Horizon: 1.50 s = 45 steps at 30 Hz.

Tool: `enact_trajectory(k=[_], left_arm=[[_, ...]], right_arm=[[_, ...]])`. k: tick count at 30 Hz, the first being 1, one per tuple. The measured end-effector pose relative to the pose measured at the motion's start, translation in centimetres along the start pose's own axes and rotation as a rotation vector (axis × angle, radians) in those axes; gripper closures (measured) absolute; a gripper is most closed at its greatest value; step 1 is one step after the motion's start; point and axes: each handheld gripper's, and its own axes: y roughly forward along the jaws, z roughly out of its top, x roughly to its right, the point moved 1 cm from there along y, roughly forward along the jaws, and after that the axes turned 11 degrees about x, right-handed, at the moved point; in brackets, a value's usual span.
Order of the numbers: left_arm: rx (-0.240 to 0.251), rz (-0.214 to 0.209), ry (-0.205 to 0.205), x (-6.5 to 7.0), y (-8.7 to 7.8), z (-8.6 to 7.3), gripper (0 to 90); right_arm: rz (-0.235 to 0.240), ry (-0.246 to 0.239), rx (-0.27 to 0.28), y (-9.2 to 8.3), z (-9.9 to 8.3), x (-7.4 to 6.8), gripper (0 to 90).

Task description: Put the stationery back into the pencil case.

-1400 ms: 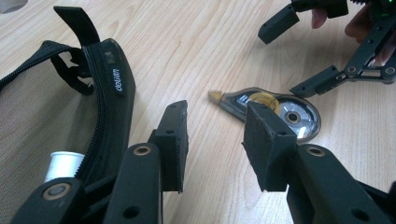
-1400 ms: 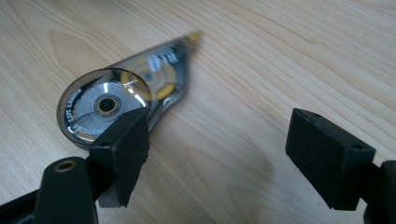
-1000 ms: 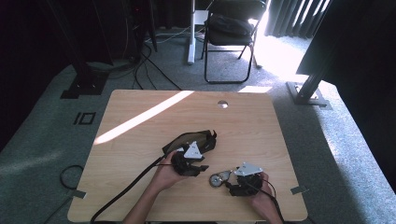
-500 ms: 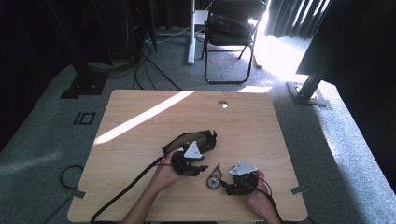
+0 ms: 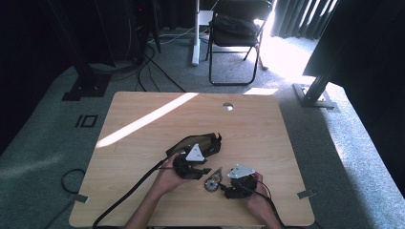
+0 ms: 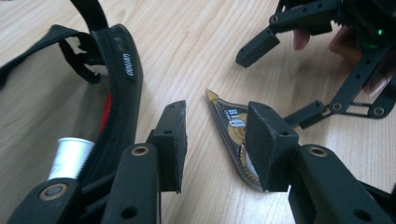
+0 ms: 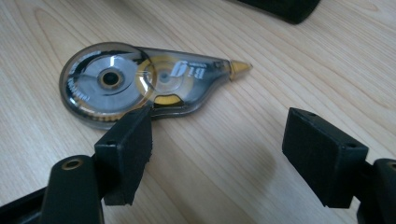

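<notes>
On the wooden table [image 5: 143, 143], a clear smoky correction-tape dispenser [image 7: 140, 81] lies flat on its side, its gold tip [image 7: 239, 67] pointing away from its round reel end. In the high view the dispenser [image 5: 213, 180] sits near the table's front edge, between the two grippers and just beside each of them. The right gripper [image 7: 217, 156] has its jaws spread wide with bare wood between them; one pad [image 7: 126, 149] stands at the rim of the dispenser's body, overlapping it in the right gripper view, though whether it actually touches the plastic is hard to say from this angle. The left gripper [image 6: 215, 144] has its jaws partly spread and pinches nothing; in its own view the dispenser [image 6: 233, 135] lies on the wood just past the two pads, partly hidden behind one of them. Beside the left gripper lies a black zipped pouch [image 6: 116, 93], open along its zipper (a red lining shows in the gap), with a small white cap-like object [image 6: 70, 156] beside it. In the left gripper view the right gripper's open jaws also show farther off, with fingertips [image 6: 303, 39] of the holding hand behind them. In the high view each hand holds its gripper low over the table, the left one [image 5: 188, 162] touching the pouch [image 5: 200, 143], the right one [image 5: 239, 180] close to the dispenser's other side.
</notes>
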Motion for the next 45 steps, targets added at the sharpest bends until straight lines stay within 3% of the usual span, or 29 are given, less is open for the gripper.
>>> enact_trajectory(k=[16,24,35,39,45], left_arm=[[-0.009,0.015,0.009,0.0,-0.7,-0.6,58.0],[-0.009,0.021,0.007,0.0,-0.8,-1.3,55.4],[-0.009,0.0,-0.001,0.2,-0.5,-2.2,51.0],[-0.003,-0.019,-0.001,0.3,-0.3,-2.5,47.4],[-0.008,-0.015,-0.008,0.5,0.4,-3.0,39.4]], right_arm=[[0.017,-0.027,0.005,1.8,1.5,-1.1,23.5],[0.014,-0.021,0.008,1.7,1.5,-1.0,23.4],[-0.019,0.01,0.021,0.6,0.9,0.3,23.5],[-0.039,0.031,0.021,0.3,0.6,1.2,23.8],[-0.075,0.062,0.036,-0.3,0.2,2.5,23.8]])
